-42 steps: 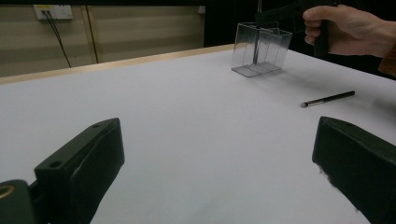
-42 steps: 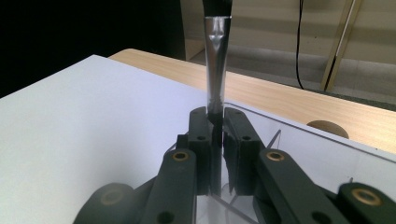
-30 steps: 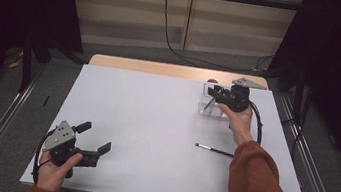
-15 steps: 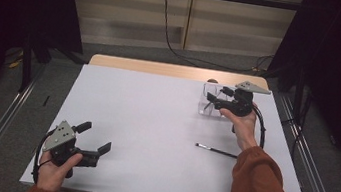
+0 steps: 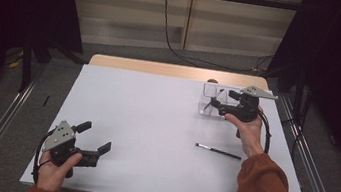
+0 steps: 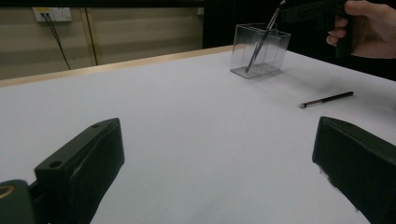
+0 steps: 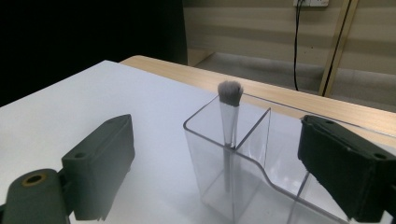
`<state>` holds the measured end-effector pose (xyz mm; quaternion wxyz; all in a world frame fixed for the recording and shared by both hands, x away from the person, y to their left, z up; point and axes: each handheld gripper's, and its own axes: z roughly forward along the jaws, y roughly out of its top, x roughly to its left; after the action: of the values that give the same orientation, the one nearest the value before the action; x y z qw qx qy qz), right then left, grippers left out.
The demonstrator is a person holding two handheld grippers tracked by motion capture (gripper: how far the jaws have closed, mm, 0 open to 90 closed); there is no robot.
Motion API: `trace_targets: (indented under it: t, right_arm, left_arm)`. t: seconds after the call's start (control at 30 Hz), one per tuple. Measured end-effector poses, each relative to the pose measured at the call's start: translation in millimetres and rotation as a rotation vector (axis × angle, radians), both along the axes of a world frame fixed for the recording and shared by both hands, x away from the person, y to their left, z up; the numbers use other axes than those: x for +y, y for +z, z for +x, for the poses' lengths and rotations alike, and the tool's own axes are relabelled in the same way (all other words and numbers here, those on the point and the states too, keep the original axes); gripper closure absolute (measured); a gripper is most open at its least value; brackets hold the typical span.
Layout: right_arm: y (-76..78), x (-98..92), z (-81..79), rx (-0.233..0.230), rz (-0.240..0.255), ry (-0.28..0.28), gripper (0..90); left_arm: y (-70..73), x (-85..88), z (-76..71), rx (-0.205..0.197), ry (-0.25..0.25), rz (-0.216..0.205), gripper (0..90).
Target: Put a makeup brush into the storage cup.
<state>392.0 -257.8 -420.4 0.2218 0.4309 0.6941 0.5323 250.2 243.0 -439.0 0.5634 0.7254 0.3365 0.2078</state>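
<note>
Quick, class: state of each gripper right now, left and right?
Left gripper: open, holding nothing, low over the table.
Right gripper: open, holding nothing, at the clear holder with a brush standing in it.

White-topped rectangular bench (image 5: 154, 124), light wooden strip along its far edge. Far right on it: clear plastic compartmented holder (image 5: 212, 101), one grey-tipped brush (image 7: 229, 121) upright inside. Thin black-handled brush (image 5: 218, 151) lies flat nearer me, well apart from holder.
</note>
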Motion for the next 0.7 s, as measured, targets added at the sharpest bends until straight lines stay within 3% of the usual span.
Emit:
trace_targets:
  t: [0.53, 0.7]
  right_arm:
    - [1.5, -6.8, -24.0, 0.001, 0.029, 0.026, 2.2]
    - [3.6, -7.0, -36.1, -0.022, 0.035, 0.042, 1.1]
  left_arm:
    - [0.9, -0.6, -1.0, -0.01, -0.005, 0.005, 2.2]
    - [1.2, -1.1, -1.2, -0.013, -0.005, 0.003, 2.2]
